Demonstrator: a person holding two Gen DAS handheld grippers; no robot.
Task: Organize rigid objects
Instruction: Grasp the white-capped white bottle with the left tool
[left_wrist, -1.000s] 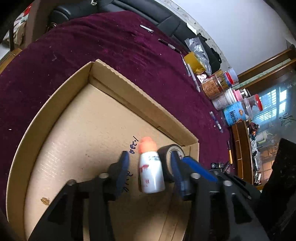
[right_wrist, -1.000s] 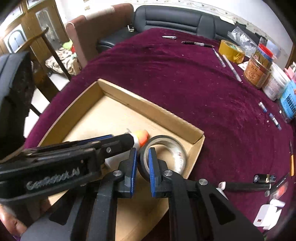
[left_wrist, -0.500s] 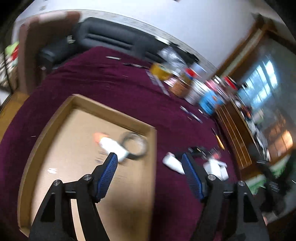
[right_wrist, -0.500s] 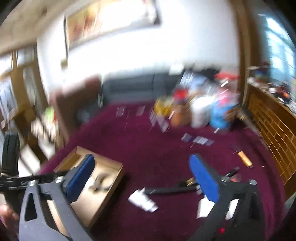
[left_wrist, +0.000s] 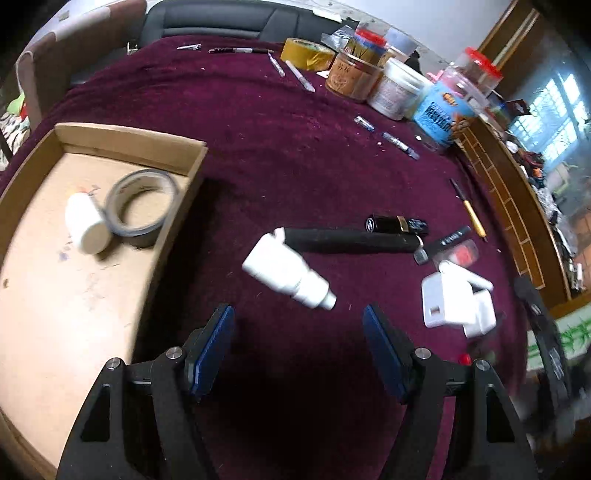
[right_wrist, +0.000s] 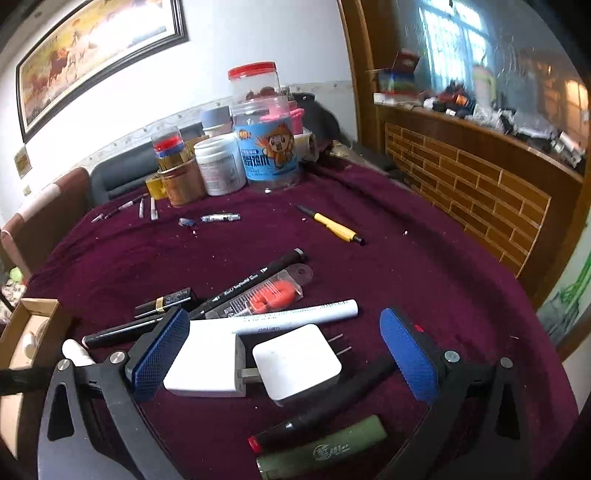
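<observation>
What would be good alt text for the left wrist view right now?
The open left gripper hovers empty over a maroon tablecloth, pointing at a white bottle lying on its side. At left, a cardboard tray holds a tape roll and small bottle.

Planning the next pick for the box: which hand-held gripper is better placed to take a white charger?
Right. The right hand-held gripper is open with both white chargers between its fingers. The left hand-held gripper faces the white bottle instead.
</observation>
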